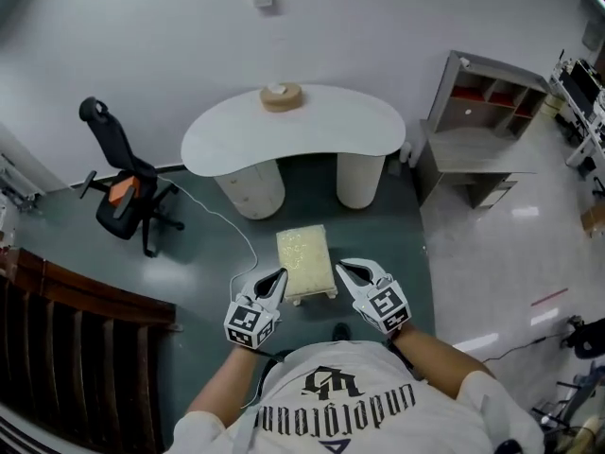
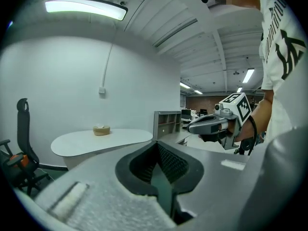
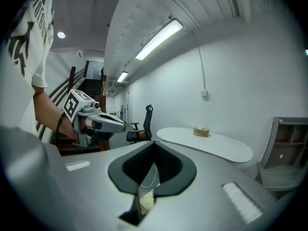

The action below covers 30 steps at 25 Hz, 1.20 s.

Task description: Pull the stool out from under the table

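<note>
The stool (image 1: 304, 261), a low one with a cream cushioned top, stands on the grey floor in front of the white kidney-shaped table (image 1: 293, 130), out from under it. My left gripper (image 1: 281, 275) hovers at the stool's left side and my right gripper (image 1: 341, 267) at its right, both lifted off it. Both are shut with nothing between the jaws. In the left gripper view the jaws (image 2: 161, 177) meet and the right gripper (image 2: 209, 124) shows beyond. In the right gripper view a strip of the stool (image 3: 144, 203) shows below the shut jaws (image 3: 147, 177).
A roll of tape (image 1: 281, 96) lies on the table's far edge. A black office chair (image 1: 128, 192) stands to the left, and a grey shelf unit (image 1: 477, 130) to the right. A white cable (image 1: 232, 225) trails over the floor. A dark wooden railing (image 1: 76, 348) runs along the near left.
</note>
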### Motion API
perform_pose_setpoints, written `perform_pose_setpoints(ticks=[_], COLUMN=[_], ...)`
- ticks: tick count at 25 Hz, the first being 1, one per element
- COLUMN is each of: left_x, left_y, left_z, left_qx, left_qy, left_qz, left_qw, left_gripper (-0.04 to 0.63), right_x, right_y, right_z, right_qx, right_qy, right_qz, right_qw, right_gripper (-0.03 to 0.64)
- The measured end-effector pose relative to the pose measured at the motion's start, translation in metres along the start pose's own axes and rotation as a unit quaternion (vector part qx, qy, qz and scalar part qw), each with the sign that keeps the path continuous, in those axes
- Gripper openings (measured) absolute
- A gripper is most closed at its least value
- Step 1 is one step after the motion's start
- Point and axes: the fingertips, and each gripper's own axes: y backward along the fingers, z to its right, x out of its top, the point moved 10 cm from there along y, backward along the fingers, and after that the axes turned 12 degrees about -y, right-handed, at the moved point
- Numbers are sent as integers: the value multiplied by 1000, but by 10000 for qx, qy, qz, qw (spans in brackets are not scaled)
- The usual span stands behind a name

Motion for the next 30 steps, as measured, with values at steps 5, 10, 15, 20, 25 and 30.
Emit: perform_pose_setpoints(ticks=[5, 10, 15, 20, 25, 30], left_x=[15, 8, -9, -22, -21, -11], left_y=[49, 122, 201, 260, 287, 297], left_z=[5, 10, 21, 40, 64, 89], left_qx=[-177, -263, -265, -430, -560, -634], left_qy=[46, -31, 135, 136, 183, 128], left_qz=[90, 157, 279, 339, 474, 601], left_qw=[9998, 9995, 9992, 9984, 9971, 9961], left_gripper=[8, 8, 8, 8, 8, 6], right_x=[14, 7, -7, -27, -37, -38], right_y=[28, 44, 57, 77, 106, 135], right_z=[-46, -108, -183, -252, -288, -298], right_qx=[-141, -358, -505, -589, -665, -731], right_qy=[-6, -20, -67, -144, -62, -25], right_qz=[172, 335, 472, 470, 463, 512], right_qw=[9998, 9988, 9976, 9971, 9967, 9960], right_gripper=[2, 2, 2, 2, 2, 2])
